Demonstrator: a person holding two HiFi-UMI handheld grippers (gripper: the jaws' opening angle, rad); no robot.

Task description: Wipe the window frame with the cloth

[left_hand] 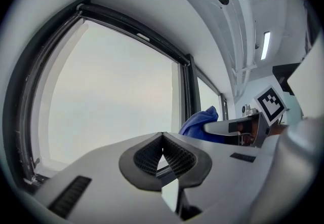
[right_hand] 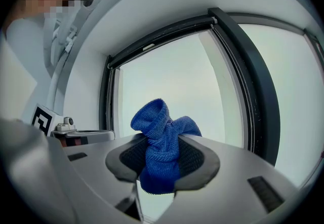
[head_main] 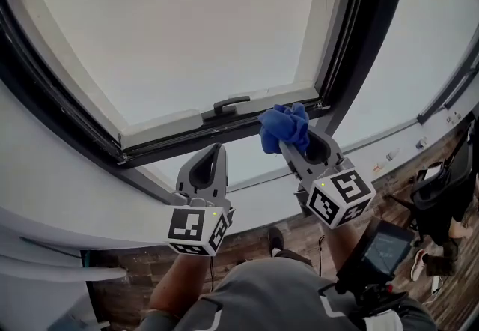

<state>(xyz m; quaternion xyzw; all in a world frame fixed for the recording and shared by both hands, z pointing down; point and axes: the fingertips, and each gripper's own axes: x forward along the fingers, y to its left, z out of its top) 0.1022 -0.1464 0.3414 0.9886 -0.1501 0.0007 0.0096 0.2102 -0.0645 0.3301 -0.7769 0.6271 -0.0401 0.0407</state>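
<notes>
A bunched blue cloth [head_main: 286, 127] [right_hand: 161, 142] is clamped in my right gripper [head_main: 293, 145] [right_hand: 161, 159], which is shut on it. In the head view the cloth sits just below the dark window frame [head_main: 224, 127], close to its black handle [head_main: 230, 104]. My left gripper [head_main: 212, 165] [left_hand: 163, 153] is held up beside it on the left, shut with nothing between its jaws. The left gripper view catches the cloth [left_hand: 198, 124] and the right gripper to its right. The frame's upright bar [right_hand: 250, 86] rises to the right of the cloth.
White wall [head_main: 67, 195] surrounds the dark frame. A second window [head_main: 434, 52] lies to the right. Below are a wooden floor [head_main: 404, 195], a dark chair [head_main: 441, 195] and a person's feet at the right edge. A black device [head_main: 378, 251] hangs at my waist.
</notes>
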